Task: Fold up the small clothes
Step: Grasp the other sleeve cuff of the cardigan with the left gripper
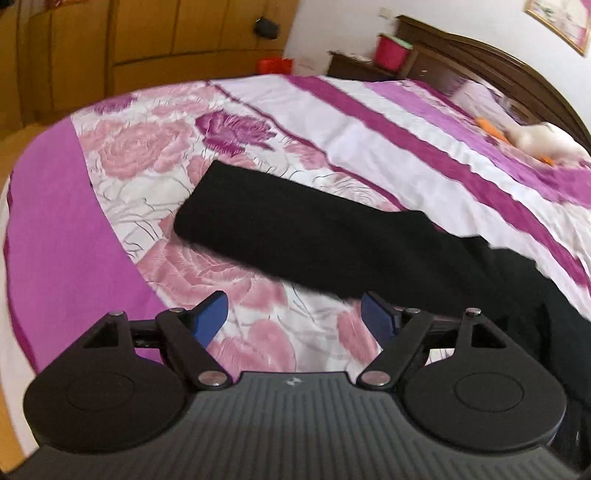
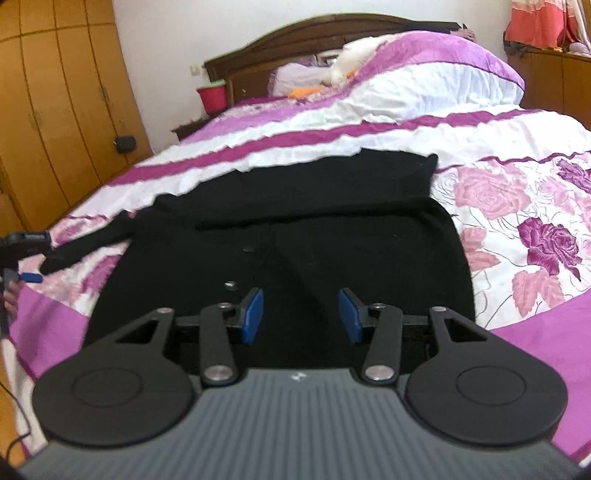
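Pink-and-purple floral bedding (image 2: 517, 206) covers the bed you are working on, with a dark wooden headboard (image 2: 295, 29) at twelve o'clock in the right wrist view. Your black garment (image 2: 295, 229) lies spread flat on the cover, directly ahead of your right gripper (image 2: 301, 314), whose blue pads (image 2: 253, 314) stand apart over the cloth's near edge, holding nothing. One long black part, probably a sleeve (image 1: 280, 229), runs out toward nine o'clock. In the left wrist view it crosses from ten o'clock to three o'clock just past your left gripper (image 1: 295, 317). That gripper's jaws are spread wide and grip nothing, the right pad close to the cloth's lower edge. The garment's right end is cut off by the frame there, and black-on-black folds are hard to read. Both grippers point forward and slightly down, level with the bed. A white plush toy (image 1: 535, 142) lies near the headboard, blurred.
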Tool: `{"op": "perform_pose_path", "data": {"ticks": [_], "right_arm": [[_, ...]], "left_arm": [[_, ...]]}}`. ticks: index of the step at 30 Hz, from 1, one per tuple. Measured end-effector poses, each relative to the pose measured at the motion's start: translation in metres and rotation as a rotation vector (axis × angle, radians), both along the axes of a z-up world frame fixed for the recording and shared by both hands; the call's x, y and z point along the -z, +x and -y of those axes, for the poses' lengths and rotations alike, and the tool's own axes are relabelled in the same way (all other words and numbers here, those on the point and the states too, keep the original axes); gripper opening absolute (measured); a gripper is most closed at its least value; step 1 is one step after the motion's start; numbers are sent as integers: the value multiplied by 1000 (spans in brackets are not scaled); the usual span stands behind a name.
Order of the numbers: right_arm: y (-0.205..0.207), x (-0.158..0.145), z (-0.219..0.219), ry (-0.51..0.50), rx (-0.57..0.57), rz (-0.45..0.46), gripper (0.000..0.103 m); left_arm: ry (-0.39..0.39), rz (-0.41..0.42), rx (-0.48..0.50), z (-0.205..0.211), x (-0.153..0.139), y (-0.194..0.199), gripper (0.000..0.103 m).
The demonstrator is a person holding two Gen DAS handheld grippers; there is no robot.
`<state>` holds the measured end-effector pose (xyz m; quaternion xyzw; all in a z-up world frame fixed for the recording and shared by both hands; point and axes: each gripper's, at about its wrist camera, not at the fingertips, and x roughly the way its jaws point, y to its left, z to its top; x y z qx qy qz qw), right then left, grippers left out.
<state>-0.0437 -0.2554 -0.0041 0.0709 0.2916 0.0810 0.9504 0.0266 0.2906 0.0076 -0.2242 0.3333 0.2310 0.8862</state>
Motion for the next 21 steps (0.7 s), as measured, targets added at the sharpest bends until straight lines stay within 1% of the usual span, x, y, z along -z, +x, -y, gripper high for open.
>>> {"op": "perform_pose_path", "data": {"ticks": [4,7,11,13,15,17,20,21], "right_arm": [[15,9,8,21,36,-25,48],[26,17,10,21,42,-53,48],[36,20,9,29,35,-72,48],[40,18,6,13,22,-73,48],[42,16,5,-10,13,-67,49],[44,13,3,-26,7,-56,48],[48,14,2,-28,-12,-59,48],[49,15,1,-24,-14,-64,48]], "left_arm": [[-61,-34,-39,-5,17,23,85],[-47,-24,-87,-3,25,36,89],[-32,-31,-141,-5,29,54,91],[-62,-8,-189,-11,30,60,92],[-96,33,-240,-20,32,64,93],[-110,67,-274,-26,32,67,93],[-90,85,-299,-33,35,73,92],[-71,85,-295,-34,35,75,91]]}}
